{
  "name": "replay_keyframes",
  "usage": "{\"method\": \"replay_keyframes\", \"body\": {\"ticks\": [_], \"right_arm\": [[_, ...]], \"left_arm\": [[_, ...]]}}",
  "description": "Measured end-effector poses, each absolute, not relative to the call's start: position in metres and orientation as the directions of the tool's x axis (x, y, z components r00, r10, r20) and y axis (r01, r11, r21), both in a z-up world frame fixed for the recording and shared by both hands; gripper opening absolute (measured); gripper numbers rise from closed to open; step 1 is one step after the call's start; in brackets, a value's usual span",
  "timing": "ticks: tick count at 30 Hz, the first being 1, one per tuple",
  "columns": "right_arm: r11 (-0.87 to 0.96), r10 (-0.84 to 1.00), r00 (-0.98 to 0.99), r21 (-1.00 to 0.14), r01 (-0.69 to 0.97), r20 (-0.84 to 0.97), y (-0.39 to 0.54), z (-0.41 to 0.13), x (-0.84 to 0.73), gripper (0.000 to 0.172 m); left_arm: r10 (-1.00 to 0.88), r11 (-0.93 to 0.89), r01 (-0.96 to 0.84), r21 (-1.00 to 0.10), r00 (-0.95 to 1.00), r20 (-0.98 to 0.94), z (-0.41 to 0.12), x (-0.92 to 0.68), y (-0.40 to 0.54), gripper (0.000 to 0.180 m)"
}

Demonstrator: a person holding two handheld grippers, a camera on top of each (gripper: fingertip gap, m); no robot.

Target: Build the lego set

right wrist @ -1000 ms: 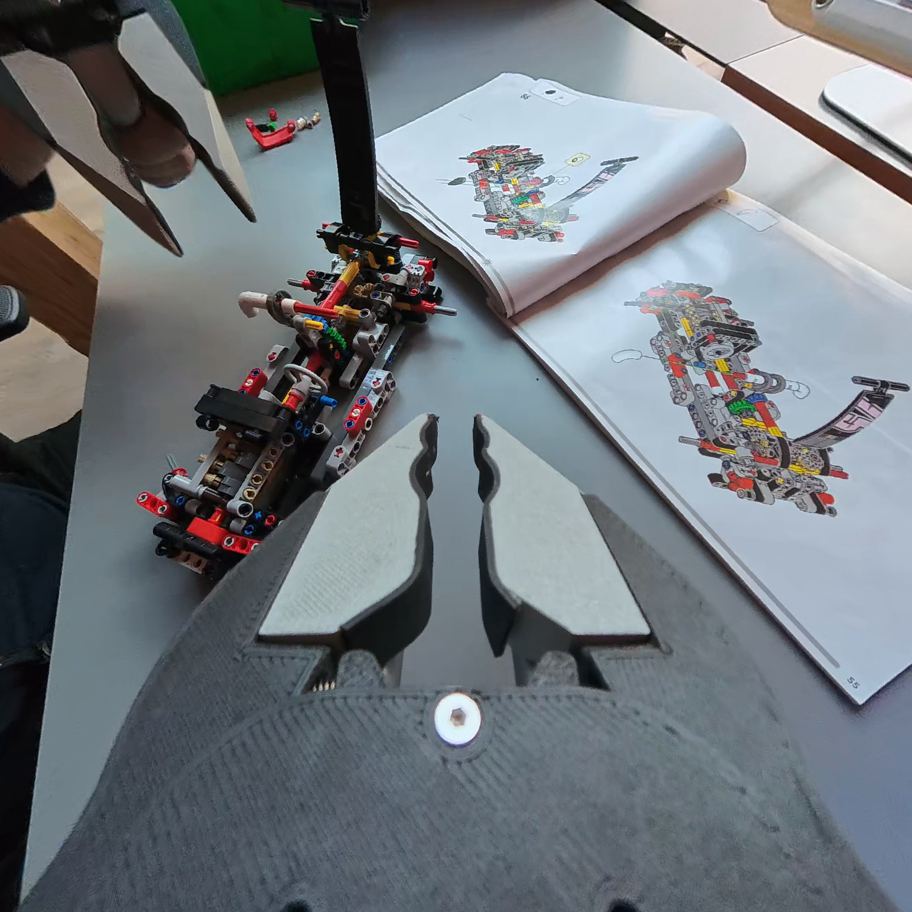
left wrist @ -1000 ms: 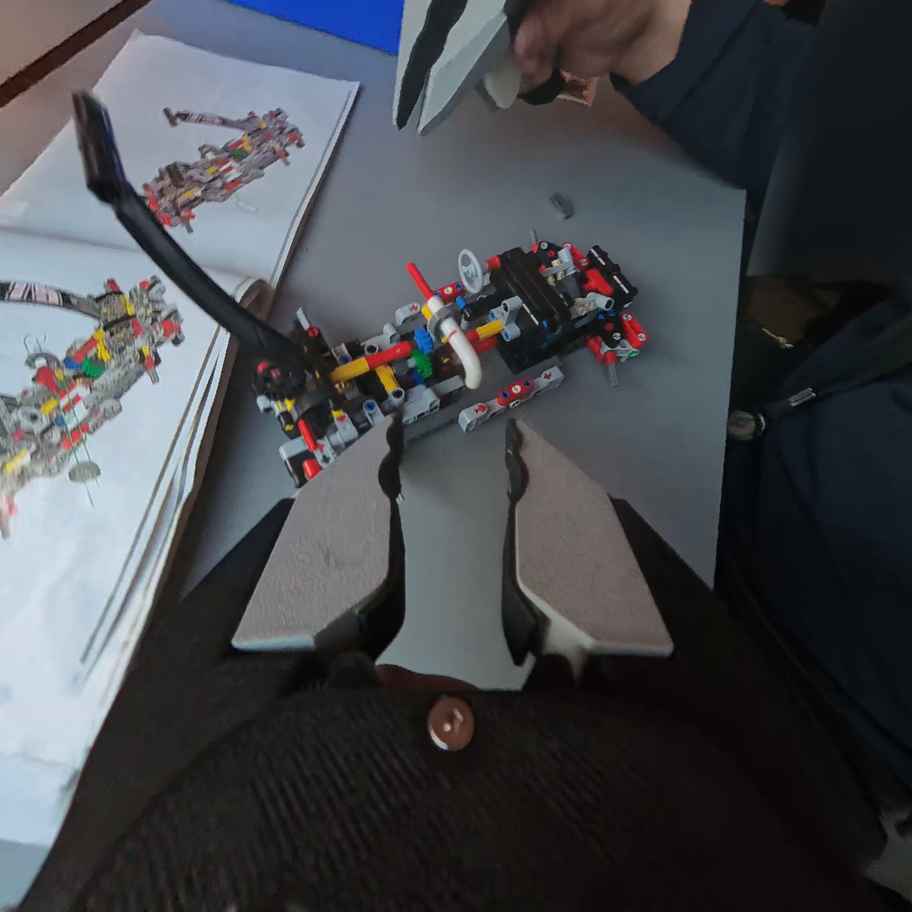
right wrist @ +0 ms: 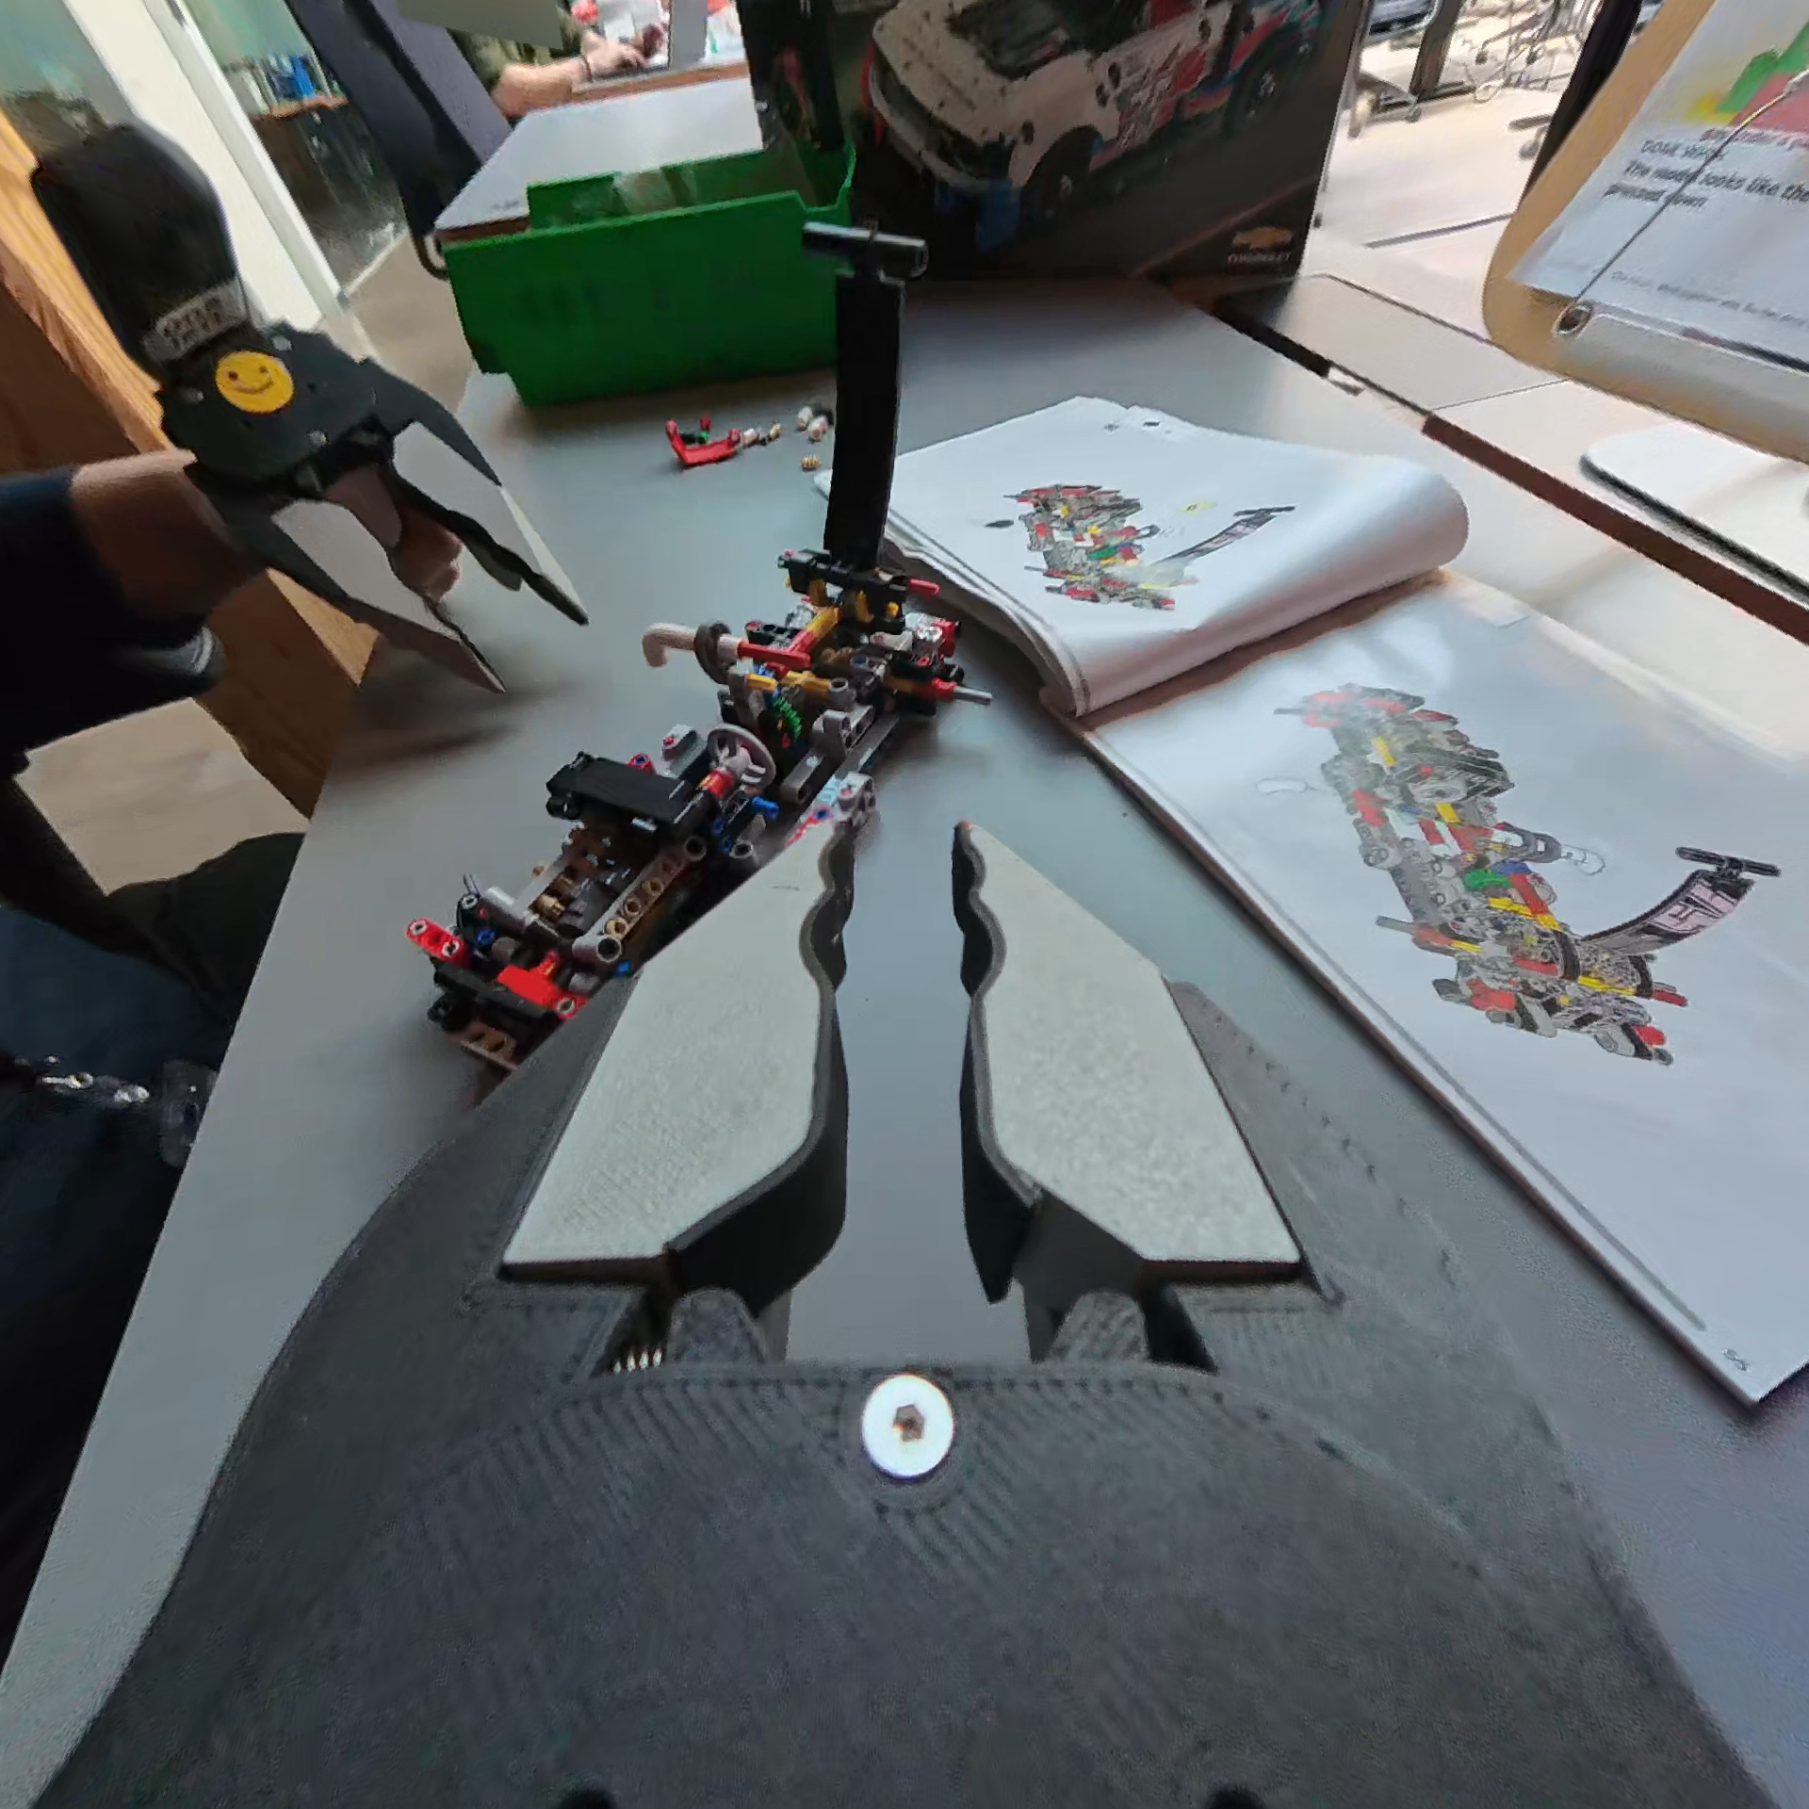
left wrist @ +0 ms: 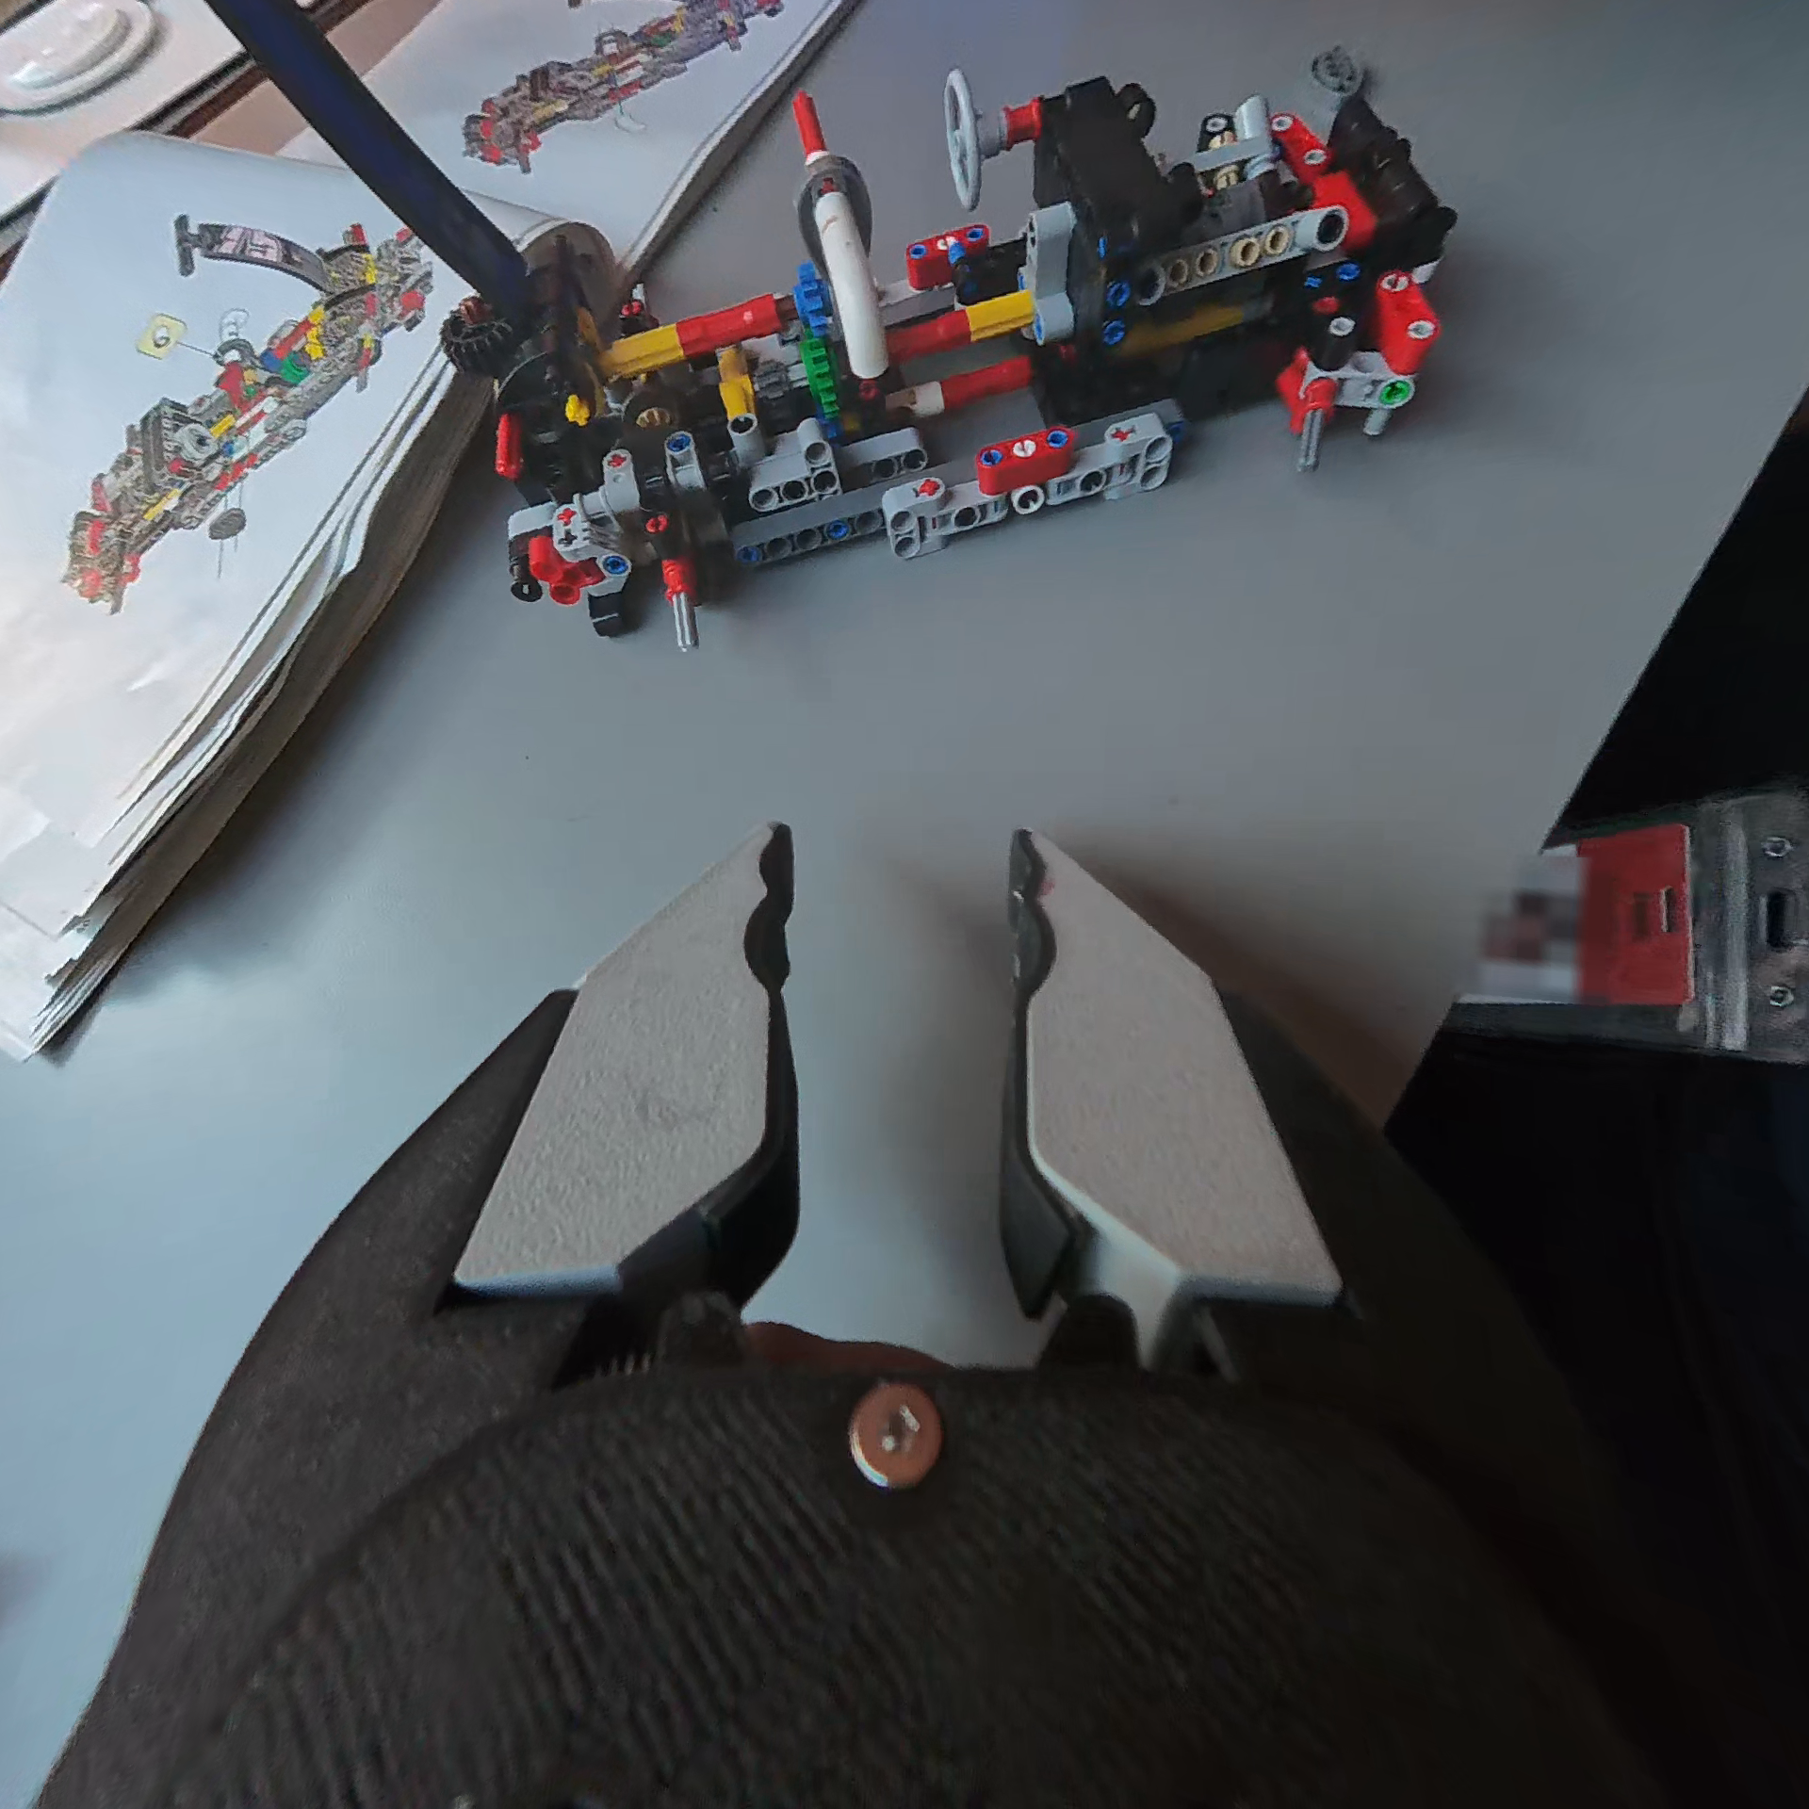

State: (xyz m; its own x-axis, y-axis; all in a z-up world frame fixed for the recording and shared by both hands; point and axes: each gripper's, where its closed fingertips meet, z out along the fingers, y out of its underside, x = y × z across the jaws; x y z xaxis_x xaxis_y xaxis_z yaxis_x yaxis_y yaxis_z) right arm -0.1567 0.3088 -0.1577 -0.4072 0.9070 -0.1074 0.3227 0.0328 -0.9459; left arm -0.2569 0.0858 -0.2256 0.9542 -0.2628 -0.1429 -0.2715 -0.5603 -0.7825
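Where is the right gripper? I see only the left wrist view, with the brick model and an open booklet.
Observer: The right gripper hangs beside the brick model, jaws apart with nothing between them.
Operator: What lies beyond the model?
Observer: A green bin stands at the far table edge.
Operator: Are any loose parts there?
Observer: Yes, a red piece and a few small bits lie in front of the bin.

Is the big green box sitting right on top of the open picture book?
No, the green box stands on the grey table behind the brick model, apart from the open book.
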Motion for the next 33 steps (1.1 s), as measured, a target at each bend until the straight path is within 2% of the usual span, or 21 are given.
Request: {"method": "replay_keyframes", "body": {"ticks": [4, 11, 15, 19, 24, 27, 29, 33], "right_arm": [[0.086, 0.910, -0.412, -0.949, 0.302, -0.048, 0.305, -0.164, -0.145, 0.018], [0.068, 0.902, -0.428, -0.959, 0.275, -0.059, 0.302, -0.166, -0.115, 0.022], [0.097, 0.937, -0.349, -0.962, 0.255, 0.002, 0.316, -0.175, -0.097, 0.020], [0.050, 0.967, -0.254, -0.986, 0.159, 0.008, 0.332, -0.160, -0.095, 0.020], [0.082, 0.970, -0.240, -0.980, 0.181, 0.037, 0.333, -0.164, -0.097, 0.022], [0.125, 0.976, -0.198, -0.979, 0.159, 0.092, 0.337, -0.159, -0.098, 0.024], [0.121, 0.974, -0.208, -0.980, 0.160, 0.086, 0.335, -0.159, -0.097, 0.025], [0.058, 0.972, -0.234, -0.975, 0.215, 0.007, 0.323, -0.161, -0.097, 0.039]], "left_arm": [[-0.323, -0.587, -0.269, -0.764, 0.943, -0.084, -0.232, -0.249, 0.084, 0.041], [-0.336, -0.587, -0.176, -0.790, 0.941, 0.041, -0.227, -0.248, 0.084, 0.035], [-0.351, -0.553, -0.174, -0.815, 0.936, 0.038, -0.220, -0.246, 0.083, 0.031], [-0.371, -0.573, -0.167, -0.802, 0.926, 0.072, -0.223, -0.243, 0.082, 0.029], [-0.407, -0.563, -0.201, -0.802, 0.912, 0.057, -0.224, -0.238, 0.080, 0.029], [-0.334, -0.438, -0.212, -0.873, 0.941, -0.061, -0.203, -0.247, 0.081, 0.028], [-0.267, -0.370, -0.143, -0.918, 0.963, -0.042, -0.188, -0.259, 0.080, 0.028], [-0.142, -0.275, -0.046, -0.960, 0.990, -0.007, -0.167, -0.282, 0.065, 0.031]]}}
